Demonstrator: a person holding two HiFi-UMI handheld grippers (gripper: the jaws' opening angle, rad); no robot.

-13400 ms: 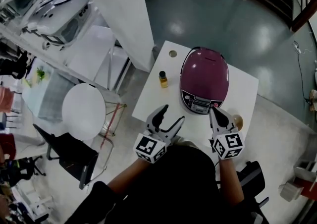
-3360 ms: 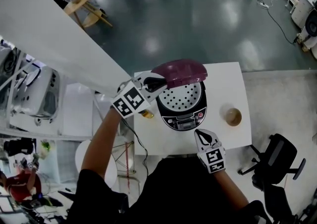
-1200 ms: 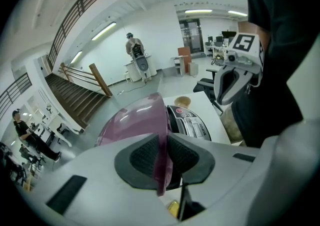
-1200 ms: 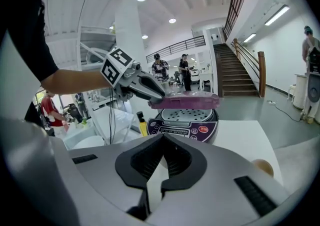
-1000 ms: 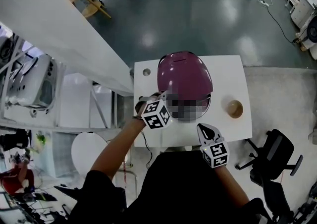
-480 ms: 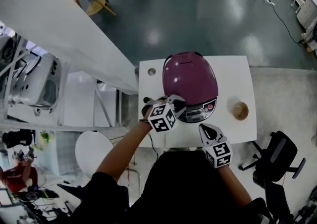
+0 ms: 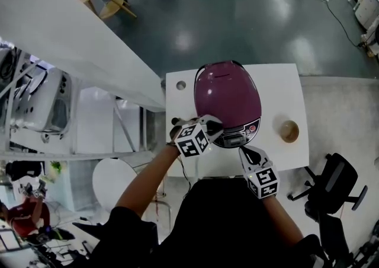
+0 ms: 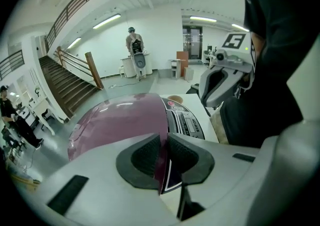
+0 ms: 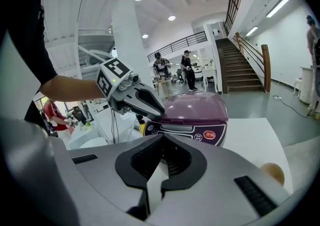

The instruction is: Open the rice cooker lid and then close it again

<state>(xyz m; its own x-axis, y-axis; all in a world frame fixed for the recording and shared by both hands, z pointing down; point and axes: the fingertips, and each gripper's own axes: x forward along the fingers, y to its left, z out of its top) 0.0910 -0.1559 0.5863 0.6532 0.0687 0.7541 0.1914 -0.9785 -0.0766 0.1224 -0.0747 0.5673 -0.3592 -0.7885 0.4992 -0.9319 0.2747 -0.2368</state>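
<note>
A glossy purple, oval rice cooker [image 7: 228, 98] stands a little above the middle of the head view, on the left-centre of a square white table [image 7: 284, 83]. Its domed purple lid [image 7: 227, 92] is down, flush on the body, and its smooth top catches the ceiling lights in the left gripper view [image 8: 120, 125]. Below the lid runs a dark control panel [image 7: 237, 137] with a small display and a round red button [image 9: 209, 135].

The cooker's long axis runs from upper frame to lower frame in the head view, leaning slightly to the right at the bottom. The panel end points down-frame toward the person; the rear end points up-frame toward the dark floor.

The left gripper [image 7: 212, 124] sits on the lid's lower-left edge. Its jaws are almost together, and a thin sliver of the lid's rim fills the narrow gap between the pads (they appear to pinch it) [image 8: 162, 155].

The right gripper [image 7: 249, 153] hangs over the table's lower edge, just below the panel and apart from it. Its jaws are fully closed on nothing, and they point at the cooker's front [image 9: 161, 162].

A small round brown bowl [image 7: 289, 131] rests on the table to the right of the cooker, apart from it.
</note>
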